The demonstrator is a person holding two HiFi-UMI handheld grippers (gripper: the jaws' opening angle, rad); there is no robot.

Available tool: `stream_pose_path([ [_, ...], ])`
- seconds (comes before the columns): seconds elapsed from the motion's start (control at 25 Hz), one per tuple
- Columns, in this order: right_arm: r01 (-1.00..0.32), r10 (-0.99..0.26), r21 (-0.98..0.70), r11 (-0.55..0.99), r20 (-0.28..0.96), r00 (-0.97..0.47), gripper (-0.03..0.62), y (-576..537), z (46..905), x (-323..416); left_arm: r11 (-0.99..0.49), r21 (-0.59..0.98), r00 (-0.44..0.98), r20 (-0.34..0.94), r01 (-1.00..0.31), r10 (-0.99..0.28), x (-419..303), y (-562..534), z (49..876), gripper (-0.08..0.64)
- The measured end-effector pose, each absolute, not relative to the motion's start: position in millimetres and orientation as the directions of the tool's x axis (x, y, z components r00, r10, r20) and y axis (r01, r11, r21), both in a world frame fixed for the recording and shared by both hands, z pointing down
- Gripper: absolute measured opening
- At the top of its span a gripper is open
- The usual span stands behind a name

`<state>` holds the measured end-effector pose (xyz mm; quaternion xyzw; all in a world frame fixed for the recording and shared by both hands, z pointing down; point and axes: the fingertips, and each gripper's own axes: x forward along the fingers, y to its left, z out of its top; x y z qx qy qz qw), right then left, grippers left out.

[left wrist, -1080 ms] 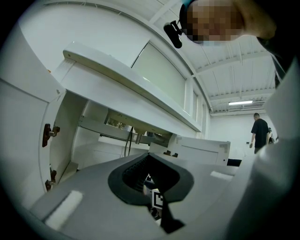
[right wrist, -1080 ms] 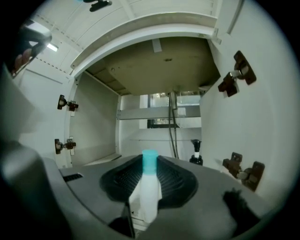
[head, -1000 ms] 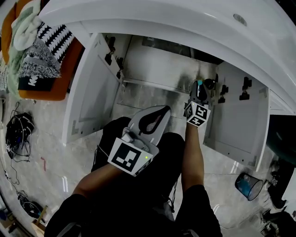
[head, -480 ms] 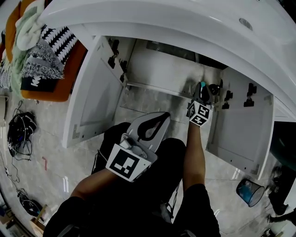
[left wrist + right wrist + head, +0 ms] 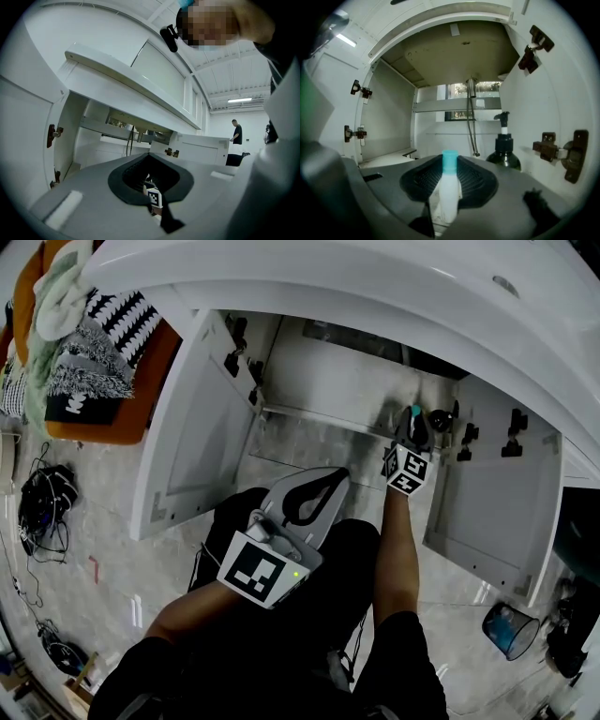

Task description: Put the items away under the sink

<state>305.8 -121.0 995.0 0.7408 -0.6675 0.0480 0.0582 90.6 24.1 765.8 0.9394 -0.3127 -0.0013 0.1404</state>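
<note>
Right tool point(image 5: 412, 427) is pinching the little teal-capped white bottle point(image 5: 449, 190) upright at the mouth of the under-sink cabinet point(image 5: 389, 117), dark pump bottle point(image 5: 505, 152) standing ahead to its right, while the left tool point(image 5: 298, 502), pressed together and empty, hangs well back.
</note>
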Motion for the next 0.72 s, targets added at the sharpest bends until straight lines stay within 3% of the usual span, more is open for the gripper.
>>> stream_pose_path([
  [0.72, -0.993, -0.983, 0.045, -0.109, 0.145, 0.115, 0.123, -114.5, 981.5, 301.4, -0.768, 0.24, 0.796, 0.039, -0.594, -0.604, 83.2, 22.0, 764.2, 0.006],
])
